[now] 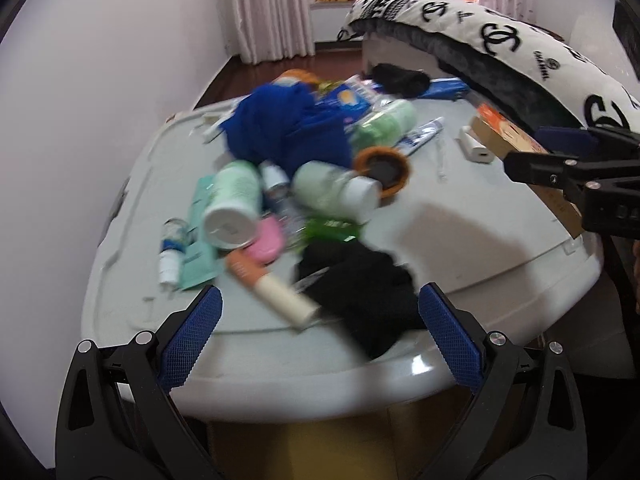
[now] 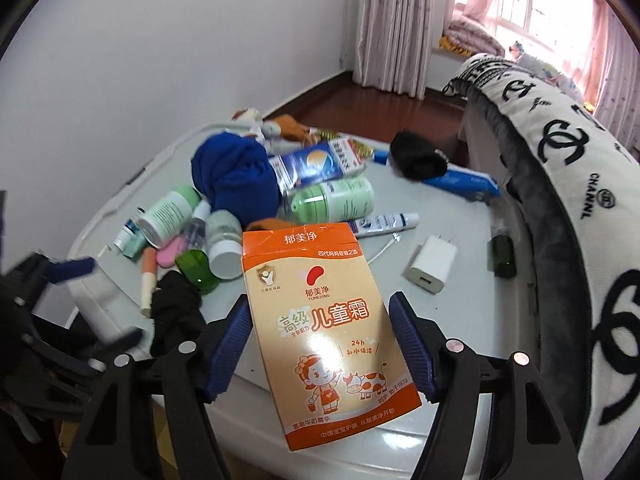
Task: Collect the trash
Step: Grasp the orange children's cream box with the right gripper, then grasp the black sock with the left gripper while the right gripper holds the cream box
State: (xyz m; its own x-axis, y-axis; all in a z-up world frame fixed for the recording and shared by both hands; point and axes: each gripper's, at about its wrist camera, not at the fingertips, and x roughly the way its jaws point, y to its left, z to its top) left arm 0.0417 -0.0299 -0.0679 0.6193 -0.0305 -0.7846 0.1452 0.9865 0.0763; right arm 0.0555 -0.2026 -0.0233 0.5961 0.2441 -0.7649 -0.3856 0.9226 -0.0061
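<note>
An orange and cream children's cream box [image 2: 324,332] lies on the front of the grey table [image 2: 460,320], between the pads of my right gripper [image 2: 320,316]. The pads flank its sides, with a small gap showing on the right. In the left wrist view the same box [image 1: 516,140] sits at the right, partly behind the right gripper [image 1: 560,160]. My left gripper [image 1: 320,316] is open and empty at the table's front edge, near a black cloth [image 1: 360,288] and an orange-cream tube [image 1: 272,286].
The table holds a blue cloth [image 2: 236,180], green bottles [image 2: 332,202], a blue box [image 2: 316,164], a toothpaste tube [image 2: 384,222], a white charger [image 2: 432,264], a dark green bottle [image 2: 503,254] and a black pouch [image 2: 416,158]. A patterned blanket [image 2: 568,184] lies at the right.
</note>
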